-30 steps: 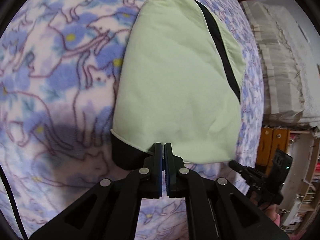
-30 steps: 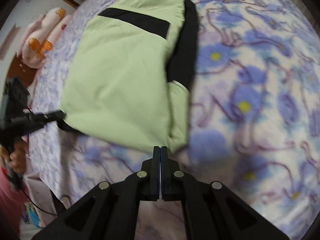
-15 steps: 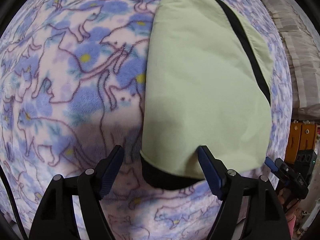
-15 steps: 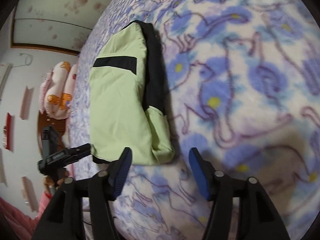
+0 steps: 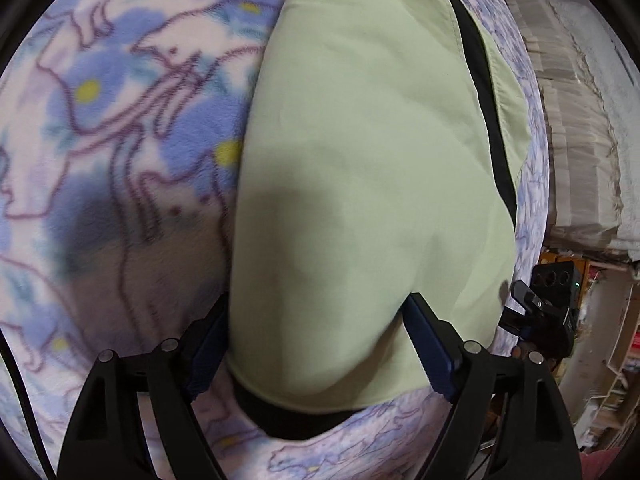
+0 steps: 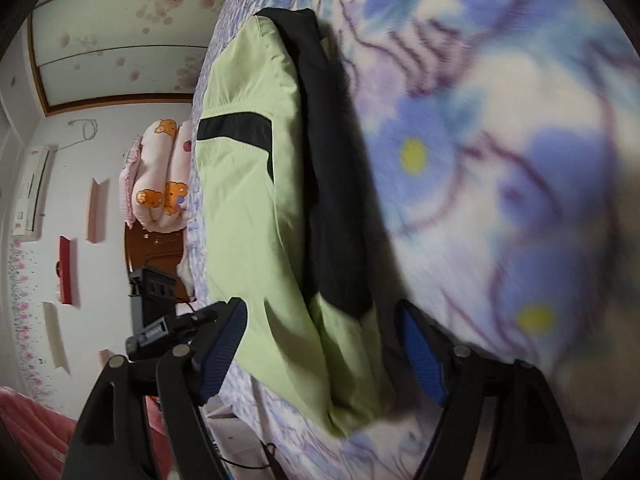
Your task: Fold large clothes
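A folded light green garment (image 5: 360, 160) with black trim lies on the blue flowered cat-print blanket (image 5: 120, 128). My left gripper (image 5: 316, 320) hangs low over the garment's near end. Its jaws are opening wide, and the green cloth lies between the blue pads (image 5: 428, 356) without being pressed. In the right wrist view the same garment (image 6: 248, 220) shows a black stripe and a black underlayer. My right gripper (image 6: 320, 316) straddles its near corner with jaws opening, the pads clear of the cloth. Each gripper shows at the edge of the other's view.
Folded grey-white bedding (image 5: 580, 140) is stacked beyond the bed's right side, with shelves (image 5: 600, 360) below it. Pink bear-print pillows (image 6: 160, 176) lie by a wooden headboard (image 6: 152, 248). The blanket (image 6: 500, 160) stretches right of the garment.
Both grippers went from shut to wide open and dropped closer to the garment, so its near end now sits between each pair of fingers. The right gripper also rolled and tilted up.
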